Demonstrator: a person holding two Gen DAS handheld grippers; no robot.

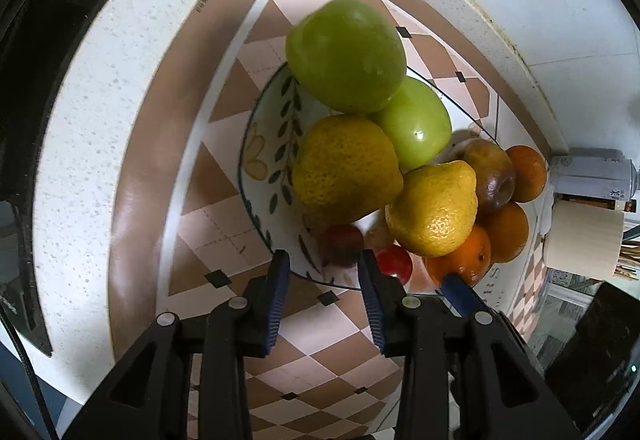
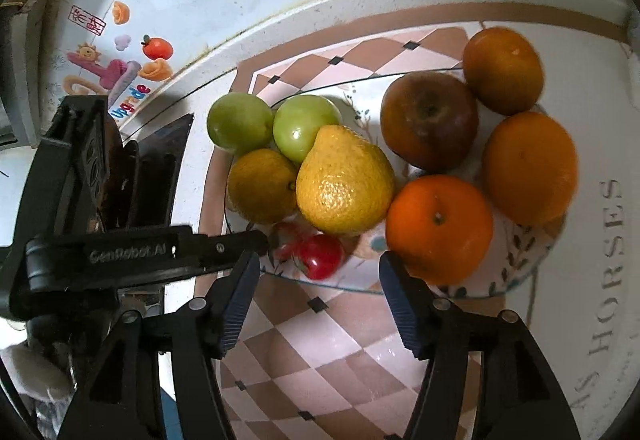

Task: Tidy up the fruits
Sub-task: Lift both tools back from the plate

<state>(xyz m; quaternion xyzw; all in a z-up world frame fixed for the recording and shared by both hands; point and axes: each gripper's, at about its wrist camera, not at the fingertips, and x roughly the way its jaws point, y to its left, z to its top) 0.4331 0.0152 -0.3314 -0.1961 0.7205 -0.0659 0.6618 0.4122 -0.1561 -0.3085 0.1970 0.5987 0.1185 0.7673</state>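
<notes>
Right wrist, bowl (image 2: 516, 260) holding oranges (image 2: 438, 228), lemons (image 2: 344, 180)

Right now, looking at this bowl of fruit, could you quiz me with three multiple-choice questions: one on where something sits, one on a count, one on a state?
1. Where do the small red fruits lie?
A. at the bowl's near edge, below the yellow fruits
B. outside the bowl on the mat
C. on top of the oranges

2. How many green fruits are in the bowl?
A. one
B. two
C. four

3. What is the right claw doing?
A. squeezing an orange
B. standing open, holding nothing
C. gripping the bowl's rim

Answers:
1 A: they sit low by the near rim, under the yellow fruits.
2 B: two green fruits lie side by side.
3 B: its pads are apart, with only the mat and bowl rim behind them.
</notes>
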